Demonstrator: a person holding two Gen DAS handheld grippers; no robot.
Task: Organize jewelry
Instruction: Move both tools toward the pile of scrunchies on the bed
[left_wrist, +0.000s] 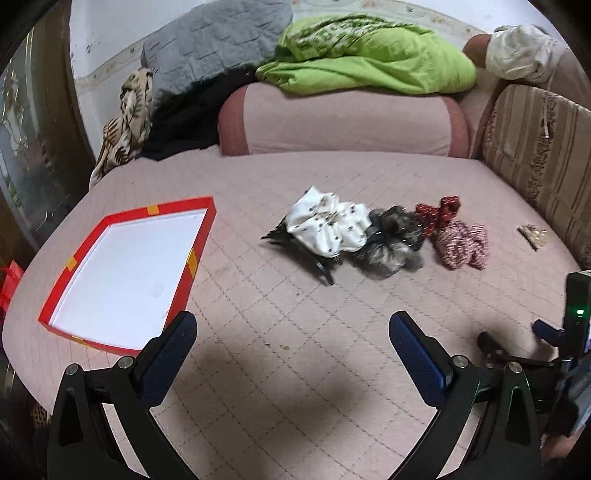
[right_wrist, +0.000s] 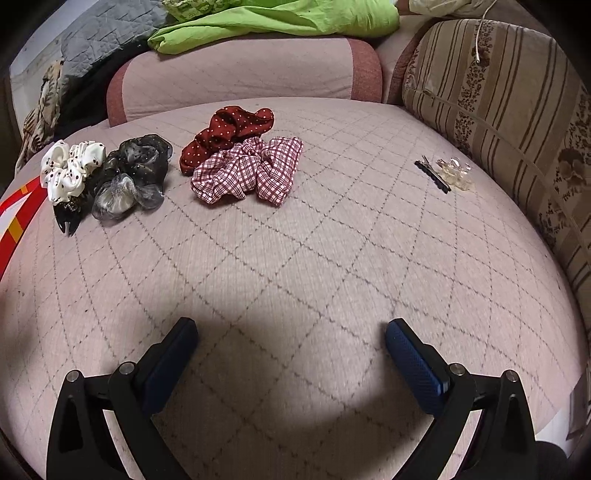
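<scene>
At far left a red box (left_wrist: 201, 236) with a white floor is sitting empty on the cushion (left_wrist: 295, 369), likely waiting as the place for the hair pieces. Right of it, a white scrunchie (left_wrist: 328, 225) is lying over a black claw clip (left_wrist: 317, 262), touching a grey scrunchie (left_wrist: 391, 240); next are lying a red dotted scrunchie (right_wrist: 225, 133) and a checked scrunchie (right_wrist: 247, 170), touching each other. Well apart at right, hairpins (right_wrist: 445, 175) are resting near a striped pillow (right_wrist: 498, 110). The left gripper (left_wrist: 293, 334) and right gripper (right_wrist: 291, 339) are hovering spread wide, grasping nothing, probably about to choose a piece. The quilted pink cushion is looking soft; a green blanket (left_wrist: 369, 55) is piled behind on the backrest (left_wrist: 332, 122).
</scene>
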